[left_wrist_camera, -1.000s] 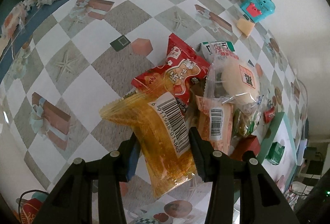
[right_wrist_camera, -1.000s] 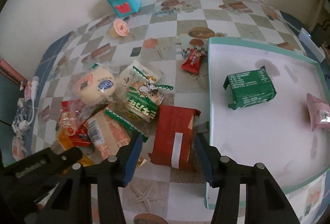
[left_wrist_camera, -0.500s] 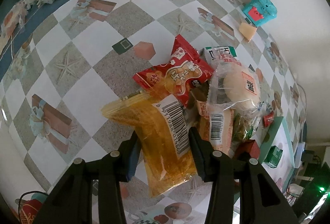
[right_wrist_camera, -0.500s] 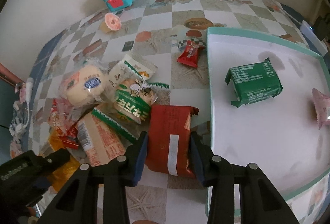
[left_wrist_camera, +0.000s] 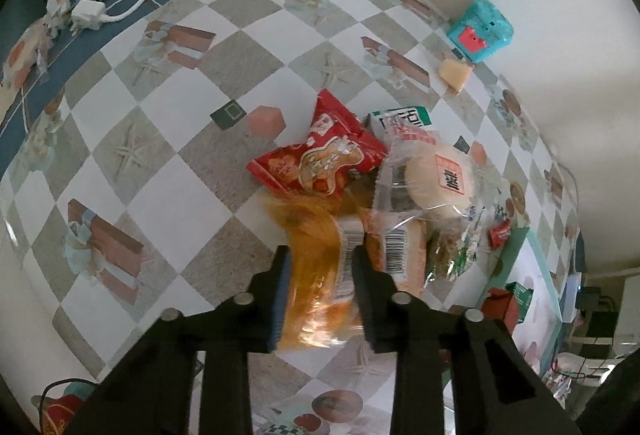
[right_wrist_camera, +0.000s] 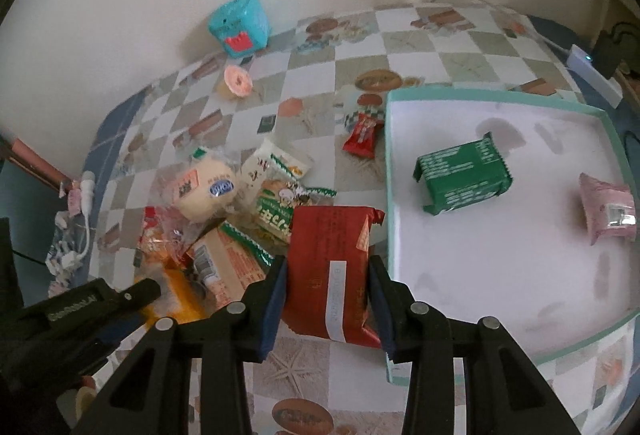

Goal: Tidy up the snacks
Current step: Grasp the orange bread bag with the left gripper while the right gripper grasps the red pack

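Your left gripper [left_wrist_camera: 320,267]: fingers clamped on the orange snack pack [left_wrist_camera: 316,255], squeezing it narrow; pack looks blurred, so can't say if it's clear of the desk [left_wrist_camera: 168,163]. Your right gripper [right_wrist_camera: 326,283]: fingers pressed on both sides of the dark red snack pack [right_wrist_camera: 328,267], just beside the tray's [right_wrist_camera: 500,275] left rim. Tray is teal-edged w/ white floor; inside: green pack [right_wrist_camera: 462,175] near middle, pink pack [right_wrist_camera: 608,211] at right edge. Rest of pile sits left of tray on the checked desk: wrapped bun [right_wrist_camera: 204,189], green-and-white pack [right_wrist_camera: 280,211], red pack w/ cartoon print [left_wrist_camera: 320,159]. Small red candy [right_wrist_camera: 362,137] lies apart, near tray's far corner. Teal toy box [right_wrist_camera: 240,25] by wall.
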Demonstrator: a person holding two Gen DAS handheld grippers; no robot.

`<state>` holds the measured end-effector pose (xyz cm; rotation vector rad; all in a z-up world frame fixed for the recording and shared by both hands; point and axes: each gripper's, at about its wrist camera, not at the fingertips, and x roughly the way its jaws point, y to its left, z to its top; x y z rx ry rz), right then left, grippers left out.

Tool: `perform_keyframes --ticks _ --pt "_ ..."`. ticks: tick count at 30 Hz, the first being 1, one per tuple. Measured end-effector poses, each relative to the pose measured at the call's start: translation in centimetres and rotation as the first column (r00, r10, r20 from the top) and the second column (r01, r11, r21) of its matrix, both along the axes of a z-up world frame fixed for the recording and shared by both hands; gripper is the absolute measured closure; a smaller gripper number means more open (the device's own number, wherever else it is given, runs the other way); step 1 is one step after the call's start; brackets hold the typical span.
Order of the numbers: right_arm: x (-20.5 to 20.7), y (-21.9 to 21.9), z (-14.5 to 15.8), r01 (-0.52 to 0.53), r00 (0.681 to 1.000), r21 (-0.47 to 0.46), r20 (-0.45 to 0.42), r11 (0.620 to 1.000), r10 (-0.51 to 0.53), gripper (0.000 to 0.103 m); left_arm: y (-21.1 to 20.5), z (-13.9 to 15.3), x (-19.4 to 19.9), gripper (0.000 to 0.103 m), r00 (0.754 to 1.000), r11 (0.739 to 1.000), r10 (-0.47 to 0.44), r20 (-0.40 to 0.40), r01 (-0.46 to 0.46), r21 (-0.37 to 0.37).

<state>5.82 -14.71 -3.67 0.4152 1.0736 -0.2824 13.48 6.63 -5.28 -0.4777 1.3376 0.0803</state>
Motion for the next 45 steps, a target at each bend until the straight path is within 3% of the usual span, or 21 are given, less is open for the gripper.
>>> perform_keyframes --ticks 10,14,17,25,27,30,38,45 --pt "-0.3 -1.0 0.0 0.029 1.000 0.006 -0.007 1.000 -0.028 0.061 1.4 -2.1 0.0 0.071 0.997 0.994 0.020 -0.073 -0.028 -0.110" --pt "-0.2 -0.9 -1.2 0.027 0.999 0.004 -0.040 1.000 -0.026 0.061 1.1 -1.9 -0.2 0.050 0.997 0.990 -0.005 -0.079 -0.006 -0.139" --pt "-0.1 -0.8 -1.8 0.020 0.998 0.014 -0.055 1.000 -0.019 0.061 0.3 -1.6 -0.1 0.047 0.997 0.993 -0.041 -0.068 0.033 -0.109" --pt "-0.3 -0.4 -1.3 0.007 0.999 0.023 -0.041 1.000 -0.006 0.062 -2.4 -3.3 0.0 0.047 0.985 0.990 -0.131 -0.111 0.136 0.034" --pt "-0.3 -0.3 -1.1 0.005 0.999 0.020 -0.036 1.000 -0.005 0.062 -2.6 -3.9 0.0 0.054 0.983 0.989 -0.134 -0.124 0.140 0.047" --pt "-0.3 -0.3 -1.1 0.005 0.999 0.024 -0.037 1.000 -0.004 0.062 -2.8 -4.0 0.0 0.061 0.984 0.989 -0.134 -0.121 0.141 0.048" --pt "-0.1 -0.5 -2.3 0.007 0.998 0.059 -0.064 0.998 -0.004 0.061 -2.3 -2.0 -1.0 0.062 0.992 0.991 -0.109 -0.058 0.113 0.074" --pt "0.7 -0.1 -3.8 0.010 0.995 0.078 -0.098 0.997 -0.002 0.060 -1.5 -1.4 -1.8 0.062 0.996 0.996 -0.074 -0.046 0.076 0.051"
